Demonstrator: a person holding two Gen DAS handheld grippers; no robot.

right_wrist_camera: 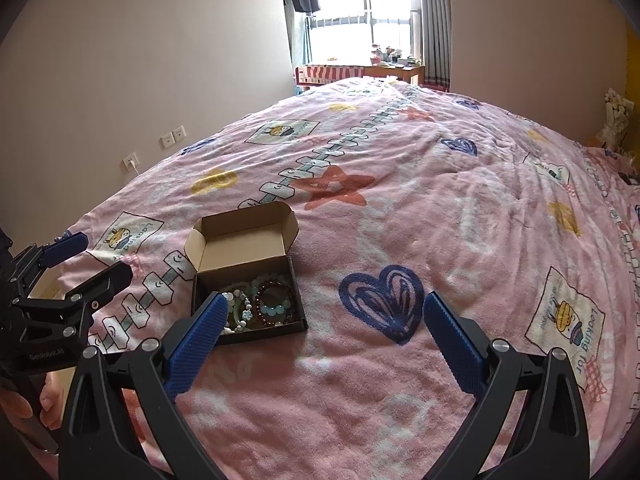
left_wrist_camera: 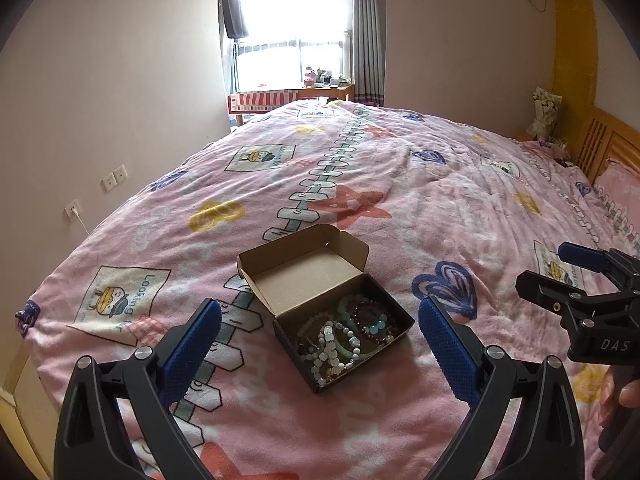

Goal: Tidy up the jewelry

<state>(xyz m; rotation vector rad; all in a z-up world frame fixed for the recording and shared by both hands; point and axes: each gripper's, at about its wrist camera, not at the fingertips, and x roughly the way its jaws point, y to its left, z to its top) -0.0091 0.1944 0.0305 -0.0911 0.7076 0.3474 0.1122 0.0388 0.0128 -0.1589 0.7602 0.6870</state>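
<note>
1. I see a bed filling most of both views, covered by a pink blanket (left_wrist_camera: 400, 208) printed with stars, hearts and a fence-like strip.
2. At its far end a window (left_wrist_camera: 292, 20) glares white with daylight, washing out the panes.
3. Grey striped curtains (left_wrist_camera: 368, 40) hang to its right, and dark clothes (left_wrist_camera: 234, 4) hang at its left.
4. Below the window I make out a small wooden desk (left_wrist_camera: 340, 90) with clutter too small to identify.
5. The left wall (left_wrist_camera: 100, 80) is plain and pale, carrying white switches and a socket (left_wrist_camera: 74, 210).
6. On the right stands a wooden headboard (left_wrist_camera: 608, 140), with a yellow wall panel (left_wrist_camera: 576, 40) above.
</note>
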